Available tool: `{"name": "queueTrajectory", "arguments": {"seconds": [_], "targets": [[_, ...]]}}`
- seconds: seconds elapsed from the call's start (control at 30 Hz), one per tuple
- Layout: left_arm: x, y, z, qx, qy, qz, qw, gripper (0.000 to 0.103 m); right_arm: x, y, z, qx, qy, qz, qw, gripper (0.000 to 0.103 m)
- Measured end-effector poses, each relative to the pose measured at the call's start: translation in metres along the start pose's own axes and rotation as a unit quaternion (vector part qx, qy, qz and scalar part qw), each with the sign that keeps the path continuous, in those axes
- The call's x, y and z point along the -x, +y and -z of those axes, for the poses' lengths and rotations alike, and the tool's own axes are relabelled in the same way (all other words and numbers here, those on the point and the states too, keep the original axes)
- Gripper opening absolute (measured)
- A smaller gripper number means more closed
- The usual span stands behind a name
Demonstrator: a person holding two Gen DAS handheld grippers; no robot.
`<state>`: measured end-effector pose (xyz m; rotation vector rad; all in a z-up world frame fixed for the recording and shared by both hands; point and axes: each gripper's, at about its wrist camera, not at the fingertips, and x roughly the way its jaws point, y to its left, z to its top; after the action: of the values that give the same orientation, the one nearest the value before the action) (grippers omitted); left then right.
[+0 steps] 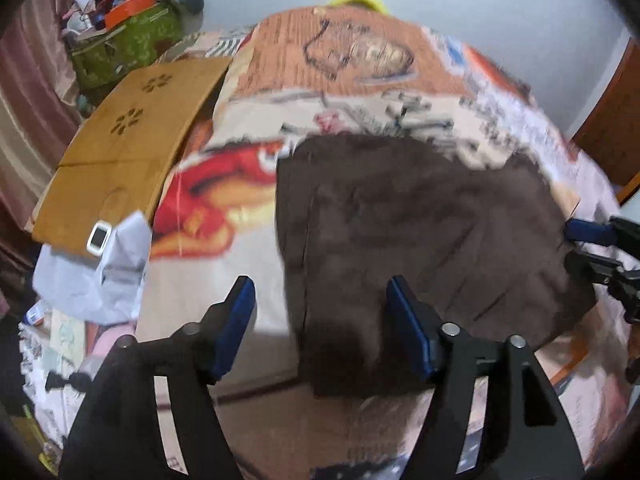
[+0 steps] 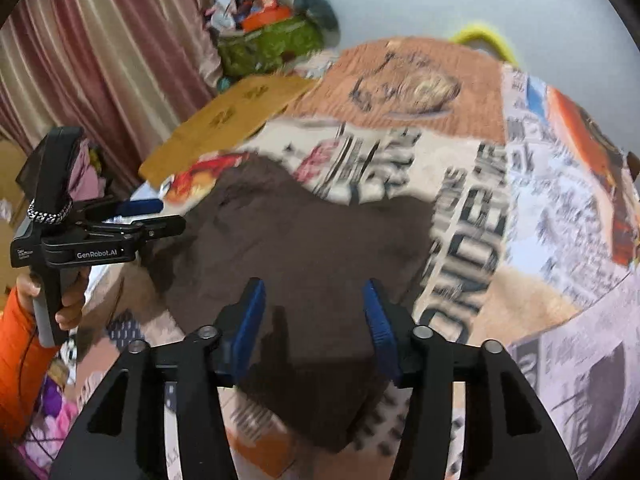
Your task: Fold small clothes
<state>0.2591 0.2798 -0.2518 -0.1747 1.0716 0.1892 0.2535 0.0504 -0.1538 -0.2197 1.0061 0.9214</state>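
A dark brown garment (image 1: 420, 240) lies spread flat on a printed bedspread (image 1: 360, 80); it also shows in the right wrist view (image 2: 300, 248). My left gripper (image 1: 320, 300) is open and empty, hovering above the garment's near left edge. My right gripper (image 2: 314, 304) is open and empty above the garment's near part. The right gripper's fingers (image 1: 588, 232) show at the garment's right edge in the left wrist view. The left gripper (image 2: 148, 216) shows at the garment's left edge in the right wrist view.
A flat cardboard sheet (image 1: 132, 140) lies at the bed's left side. A white plastic bag (image 1: 96, 272) with a small white device (image 1: 99, 239) sits near it. A green bag piled with clutter (image 1: 124, 36) stands at the far left by a pink curtain (image 2: 100, 60).
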Motion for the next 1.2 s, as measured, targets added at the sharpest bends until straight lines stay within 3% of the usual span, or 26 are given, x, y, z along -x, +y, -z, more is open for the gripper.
{"name": "queueTrajectory", "arguments": {"seconds": [0.13,0.33,0.53,0.67,0.9,1.0,1.2], "targets": [[-0.006,0.013,0.016,0.029,0.024,-0.007,0.9993,0.07,-0.01,-0.003,0.017,-0.002,0.036,0.012,0.999,0.049],[0.018,0.027,0.024,0.057,0.008,-0.018,0.9982,0.073,0.007,-0.018,0.036,-0.02,0.04,0.031,0.998,0.049],[0.068,0.011,0.023,0.045,-0.041,-0.033,0.9976,0.073,0.049,-0.019,0.036,-0.038,-0.007,0.038,0.999,0.049],[0.117,-0.014,0.025,0.025,-0.095,-0.03,0.9947,0.073,0.092,-0.001,0.03,-0.019,-0.068,0.038,0.997,0.049],[0.229,-0.066,0.036,-0.01,-0.231,-0.003,0.973,0.073,0.167,0.037,0.025,0.007,-0.186,0.02,0.982,0.05],[0.275,-0.088,0.051,-0.023,-0.287,0.003,0.9576,0.073,0.202,0.056,0.029,0.022,-0.244,0.017,0.969,0.057],[0.335,-0.116,0.084,-0.038,-0.37,0.0,0.9282,0.073,0.255,0.089,0.049,0.052,-0.338,0.018,0.94,0.058]]}}
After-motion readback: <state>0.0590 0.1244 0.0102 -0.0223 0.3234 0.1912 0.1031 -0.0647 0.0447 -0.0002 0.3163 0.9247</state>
